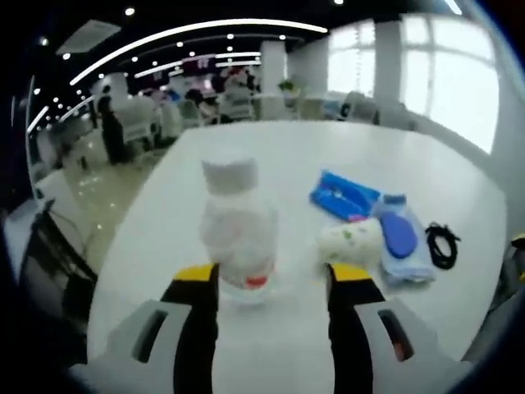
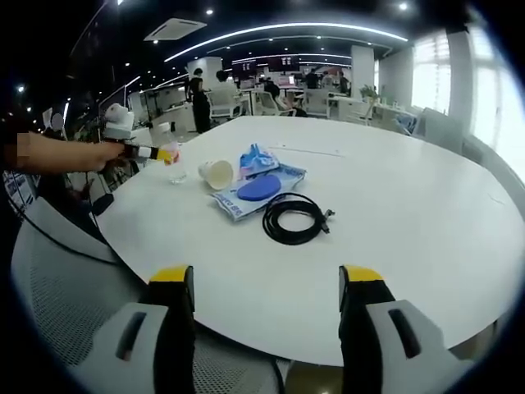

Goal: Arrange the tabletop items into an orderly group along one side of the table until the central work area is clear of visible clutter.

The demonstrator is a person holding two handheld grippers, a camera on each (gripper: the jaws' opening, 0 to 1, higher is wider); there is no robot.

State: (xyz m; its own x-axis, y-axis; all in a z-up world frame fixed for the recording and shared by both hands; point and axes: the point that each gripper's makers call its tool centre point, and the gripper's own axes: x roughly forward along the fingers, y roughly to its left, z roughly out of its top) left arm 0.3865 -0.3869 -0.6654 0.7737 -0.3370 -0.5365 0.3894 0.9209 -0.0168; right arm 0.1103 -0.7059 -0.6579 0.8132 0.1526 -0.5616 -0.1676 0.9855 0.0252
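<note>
A clear plastic bottle with a white cap stands upright on the white table, just ahead of my left gripper. The jaws are open on either side of it, and the bottle sits nearer the left jaw. To its right lie a tipped white cup, a blue packet, a blue oval object on a pale pouch, and a black cable. My right gripper is open and holds nothing at the table's near edge. From there I see the left gripper at the bottle.
The cup, blue packet, blue oval object and coiled cable cluster left of the table's middle. A grey mesh chair stands at the near left. Office chairs and people fill the background.
</note>
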